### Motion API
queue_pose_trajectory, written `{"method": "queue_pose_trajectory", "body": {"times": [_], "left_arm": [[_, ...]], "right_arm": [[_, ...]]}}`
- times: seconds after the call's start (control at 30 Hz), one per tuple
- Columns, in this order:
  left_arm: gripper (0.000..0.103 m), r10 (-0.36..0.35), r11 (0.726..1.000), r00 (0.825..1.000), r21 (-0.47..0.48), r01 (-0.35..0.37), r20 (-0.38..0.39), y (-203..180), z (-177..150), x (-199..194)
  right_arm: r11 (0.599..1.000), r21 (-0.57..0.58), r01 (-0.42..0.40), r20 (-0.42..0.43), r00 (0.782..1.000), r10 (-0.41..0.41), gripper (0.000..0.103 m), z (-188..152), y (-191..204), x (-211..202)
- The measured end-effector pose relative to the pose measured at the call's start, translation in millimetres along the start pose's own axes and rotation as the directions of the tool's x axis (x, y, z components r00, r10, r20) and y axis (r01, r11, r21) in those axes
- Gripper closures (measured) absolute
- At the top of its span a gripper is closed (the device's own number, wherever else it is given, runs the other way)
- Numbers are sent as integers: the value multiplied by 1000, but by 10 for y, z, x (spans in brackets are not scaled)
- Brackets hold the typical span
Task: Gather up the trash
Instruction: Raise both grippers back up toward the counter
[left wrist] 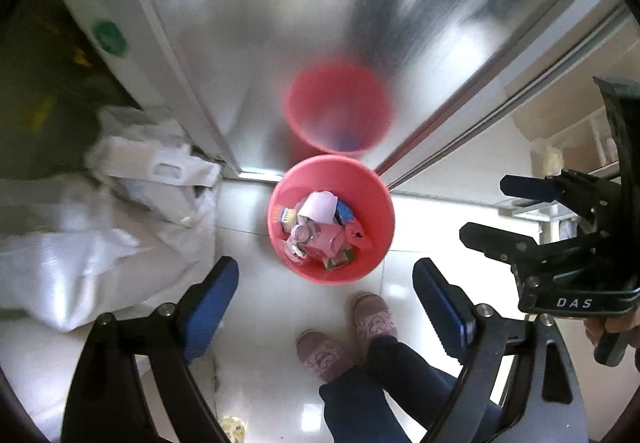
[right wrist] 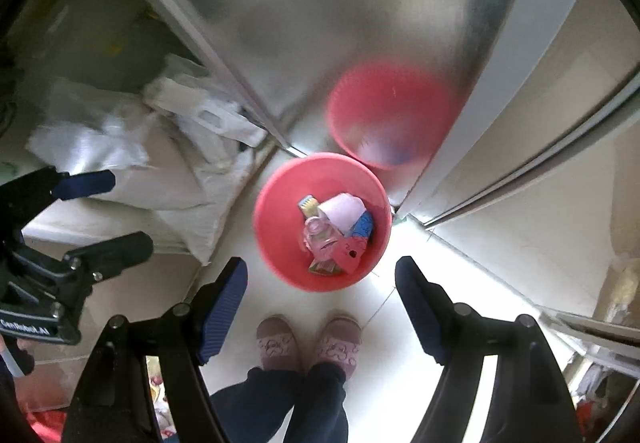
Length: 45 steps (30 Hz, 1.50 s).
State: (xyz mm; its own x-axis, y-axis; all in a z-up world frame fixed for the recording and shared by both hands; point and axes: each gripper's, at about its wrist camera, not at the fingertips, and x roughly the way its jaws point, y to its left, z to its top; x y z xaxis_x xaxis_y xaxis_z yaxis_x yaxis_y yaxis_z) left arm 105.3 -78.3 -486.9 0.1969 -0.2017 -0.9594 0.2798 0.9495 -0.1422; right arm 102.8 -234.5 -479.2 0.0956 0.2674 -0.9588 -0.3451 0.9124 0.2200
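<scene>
White floor [left wrist: 248,355]: pink bin [left wrist: 372,259] of trash below 2 open grippers.

— Where do my two cameras sit?
— Both ride high, looking steeply down past their own tongs at the pink bin [left wrist: 331,221] on the floor, well below.
— Shared ground?
— My left view catches the right tongs [left wrist: 486,209] at its edge; both see the bin, slippers [right wrist: 308,343], steel door [right wrist: 320,23].
</scene>
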Motion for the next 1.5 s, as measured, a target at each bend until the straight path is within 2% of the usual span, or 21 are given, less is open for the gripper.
{"method": "queue_pose_trajectory", "body": {"times": [0.2,0.43,0.47,0.67,0.73,0.83,0.9,0.97,1.1,1.23,1.4,1.5], "left_arm": [[7,88,996,994,-35,-85,66,-109,19,-1214],[3,126,990,981,-77,-116,148,-308,72,-2375],[0,130,990,980,-83,-118,154,-350,88,-2482],[0,115,990,965,-107,-92,236,-518,263,-3062],[0,132,989,953,-97,-109,272,-577,358,-3258],[0,170,985,935,-80,-153,312,-635,541,-3488],[0,183,983,928,-81,-166,326,-646,681,-3568],[0,182,983,921,-83,-163,345,-640,788,-3662],[0,189,982,900,-75,-174,392,-653,1079,-3838],[0,188,982,892,-66,-177,411,-594,1357,-3908],[0,175,984,900,-28,-179,398,-420,1822,-3827],[0,161,985,917,0,-173,365,-268,2157,-3707]], "right_arm": [[998,-42,-36,43,998,38,28,57,334,-985],[996,-56,-63,151,986,71,23,266,556,-2138],[996,-60,-64,164,984,73,23,292,561,-2222],[992,-122,-27,265,963,58,22,528,572,-2874],[990,-140,-10,301,952,52,20,577,584,-3028],[988,-151,6,341,939,46,15,626,565,-3233],[988,-157,-2,353,934,58,6,673,537,-3329],[987,-160,8,372,927,52,2,747,517,-3429],[987,-158,33,407,913,35,1,917,497,-3573],[987,-147,59,429,903,10,1,1144,439,-3631],[993,-95,73,418,908,-27,1,1501,326,-3605],[994,-52,91,425,903,-60,1,1736,282,-3596]]}}
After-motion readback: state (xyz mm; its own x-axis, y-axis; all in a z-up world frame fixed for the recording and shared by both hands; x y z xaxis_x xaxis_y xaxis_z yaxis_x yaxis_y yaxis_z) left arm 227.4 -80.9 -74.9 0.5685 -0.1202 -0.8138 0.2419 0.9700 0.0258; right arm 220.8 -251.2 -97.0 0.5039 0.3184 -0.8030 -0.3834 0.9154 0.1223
